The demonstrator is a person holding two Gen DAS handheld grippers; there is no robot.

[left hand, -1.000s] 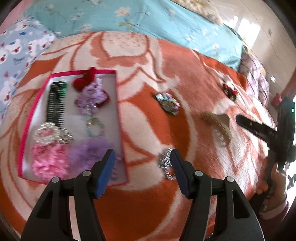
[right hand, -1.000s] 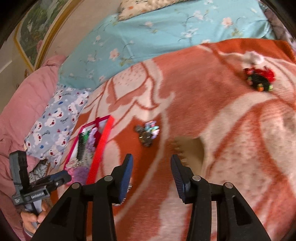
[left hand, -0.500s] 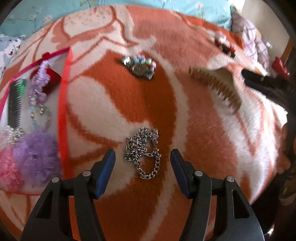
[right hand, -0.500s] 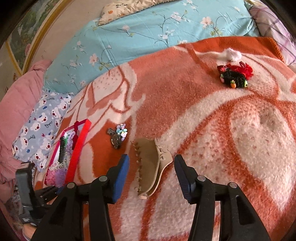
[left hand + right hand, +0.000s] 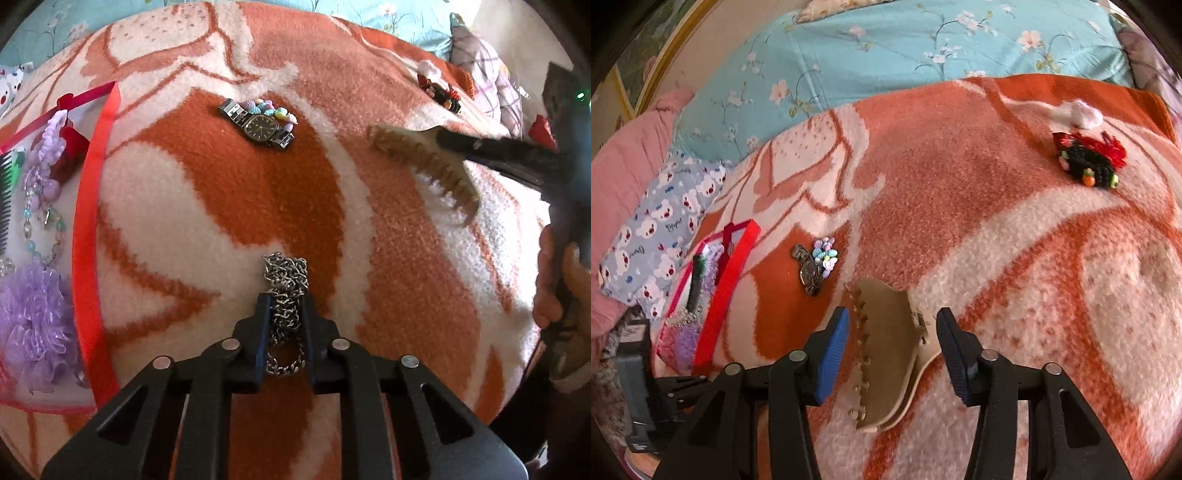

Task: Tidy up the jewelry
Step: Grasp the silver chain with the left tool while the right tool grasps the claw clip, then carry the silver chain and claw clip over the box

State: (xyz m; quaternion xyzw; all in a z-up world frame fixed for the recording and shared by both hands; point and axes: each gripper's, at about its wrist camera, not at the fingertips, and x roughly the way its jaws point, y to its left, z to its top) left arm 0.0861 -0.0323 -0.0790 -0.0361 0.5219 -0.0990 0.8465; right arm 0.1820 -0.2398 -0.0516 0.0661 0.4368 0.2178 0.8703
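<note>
Covering a bed, orange blanket (image 5: 258,192); left fingers (image 5: 263,314) pinching chain (image 5: 285,275), right fingers (image 5: 833,343) closing astride hair claw (image 5: 886,332), seemingly untouched.

Left gripper (image 5: 284,301): tilted steeply downward, jaws pinched tight on the silver chain (image 5: 285,280).
Right gripper (image 5: 892,325): angled downward, jaws closing, pads apart on either side of the beige hair claw (image 5: 886,343), not touching it.

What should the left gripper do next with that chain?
Probably lift it. The left gripper is shut on the silver chain, which rests bunched on the blanket. The red-rimmed tray lies to its left, so carry it there.
</note>
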